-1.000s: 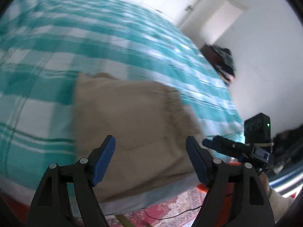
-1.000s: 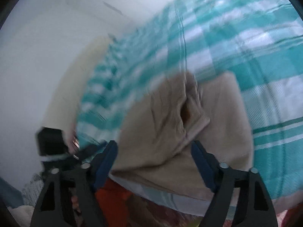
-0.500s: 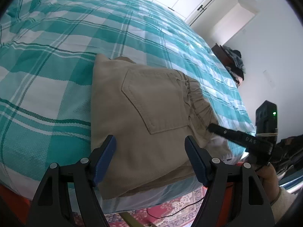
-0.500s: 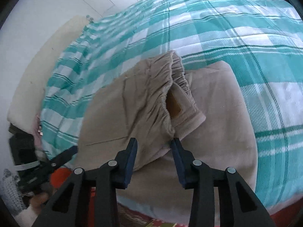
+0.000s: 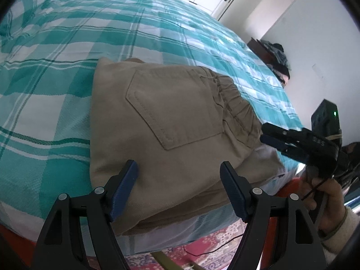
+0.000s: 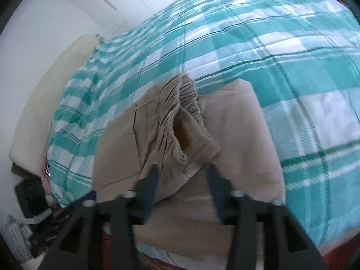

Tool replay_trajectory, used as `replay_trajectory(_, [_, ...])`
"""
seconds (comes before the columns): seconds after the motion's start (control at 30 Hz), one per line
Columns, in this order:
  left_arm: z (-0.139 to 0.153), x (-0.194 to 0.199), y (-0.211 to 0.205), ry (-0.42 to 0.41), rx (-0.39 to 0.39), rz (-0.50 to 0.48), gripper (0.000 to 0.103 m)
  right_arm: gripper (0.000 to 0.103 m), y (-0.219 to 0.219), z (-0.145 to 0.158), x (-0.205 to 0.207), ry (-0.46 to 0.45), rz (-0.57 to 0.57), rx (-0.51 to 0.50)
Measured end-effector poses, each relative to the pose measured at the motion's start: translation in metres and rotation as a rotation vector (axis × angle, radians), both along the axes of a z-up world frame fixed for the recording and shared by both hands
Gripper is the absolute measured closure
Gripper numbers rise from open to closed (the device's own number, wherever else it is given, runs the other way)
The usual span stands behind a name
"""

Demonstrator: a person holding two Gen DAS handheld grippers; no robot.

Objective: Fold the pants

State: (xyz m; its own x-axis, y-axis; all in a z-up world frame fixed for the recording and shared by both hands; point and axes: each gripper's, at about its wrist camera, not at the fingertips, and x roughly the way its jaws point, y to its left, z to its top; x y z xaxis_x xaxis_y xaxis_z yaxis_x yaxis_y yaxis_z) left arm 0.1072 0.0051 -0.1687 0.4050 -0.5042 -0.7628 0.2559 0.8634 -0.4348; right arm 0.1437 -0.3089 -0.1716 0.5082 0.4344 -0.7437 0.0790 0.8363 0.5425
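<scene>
Khaki cloth is filling the middle of both views: the pants (image 5: pixel 171 130) are lying folded into a thick stack at the near edge of the bed (image 5: pixel 45 85), on its teal and white checked cover. The back pocket (image 5: pixel 175 108) is facing up on the top layer, and the gathered elastic waistband (image 6: pixel 186 117) is sitting toward your right side, with a brown label (image 6: pixel 184 132) showing inside its opening.

You are holding the left gripper (image 5: pixel 180 191) just above the near edge of the stack, with its jaws spread wide and nothing between the blue pads (image 5: pixel 124 191). The pads are sitting over the cloth without pinching it.

You are holding the right gripper (image 6: pixel 182 180) close to the corner of the waistband. This view is blurred, but the fingers are standing partly apart with a gap between them, and no cloth is caught there. From the left wrist view, the right gripper (image 5: pixel 276 137) is showing at the right edge of the pants, its tips just beside the waistband and your hand (image 5: pixel 321 198) wrapped around its handle.

A red patterned rug (image 5: pixel 216 243) is lying on the floor below the bed edge, and a dark bundle (image 5: pixel 279 58) is resting on a piece of furniture by the far wall.
</scene>
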Motion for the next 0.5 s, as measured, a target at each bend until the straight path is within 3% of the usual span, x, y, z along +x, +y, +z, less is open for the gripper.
replay_trajectory(0.07, [-0.001,0.001,0.001,0.002,-0.007,0.003,0.026,0.041,-0.005,-0.002,-0.002,0.004,-0.005,0.051])
replay_trajectory(0.43, [-0.003,0.000,0.001,0.002,-0.014,-0.003,0.026,0.041,0.001,-0.025,0.028,0.057,0.005,0.128])
replay_trajectory(0.47, [-0.003,0.001,0.001,0.002,-0.012,-0.005,0.025,0.042,0.003,-0.026,0.030,0.059,0.009,0.118])
replay_trajectory(0.5, [-0.003,0.000,0.001,0.002,-0.010,-0.007,0.025,0.054,0.007,-0.026,0.032,0.061,0.020,0.095])
